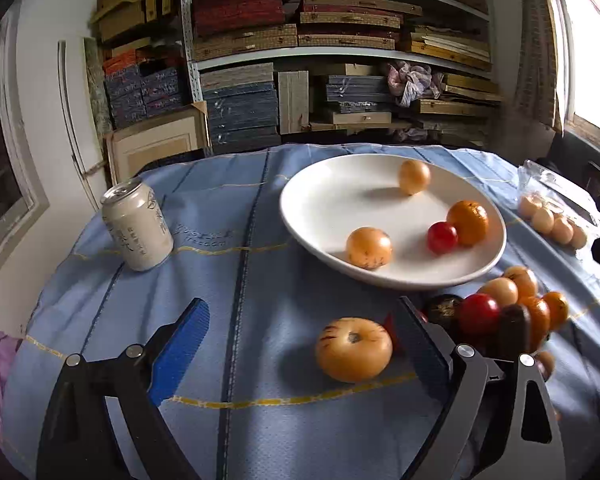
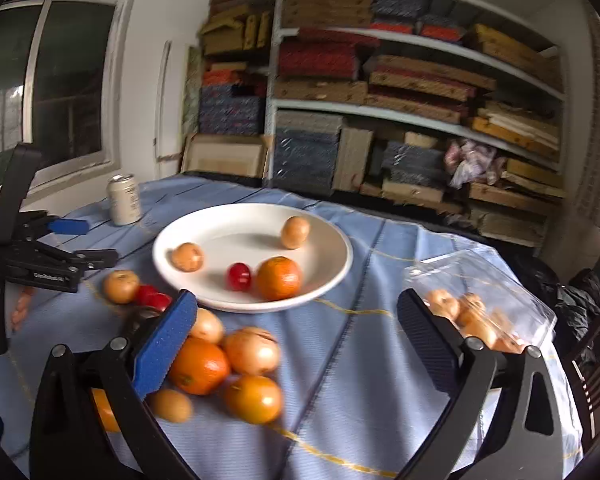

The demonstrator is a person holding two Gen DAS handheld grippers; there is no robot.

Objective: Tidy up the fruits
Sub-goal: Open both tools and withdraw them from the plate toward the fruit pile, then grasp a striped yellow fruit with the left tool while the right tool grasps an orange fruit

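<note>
Orange-yellow fruit [image 1: 353, 349]: on the blue-clothed counter [image 1: 228, 280], near edge, short of the white plate [image 1: 328, 200].
Left claw [image 1: 304, 344]: released, empty; fruit between its jaws, nearer its right one.
Right claw [image 2: 296, 336]: released, empty, beside the loose pile [image 2: 228, 364].

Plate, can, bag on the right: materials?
Plate: likely glazed ceramic, glossy white with soft highlights. Can: probably aluminium, metal top rim, matte cream printed wall. Bag: thin clear plastic, crinkled and shiny, fruit visible through it.
</note>
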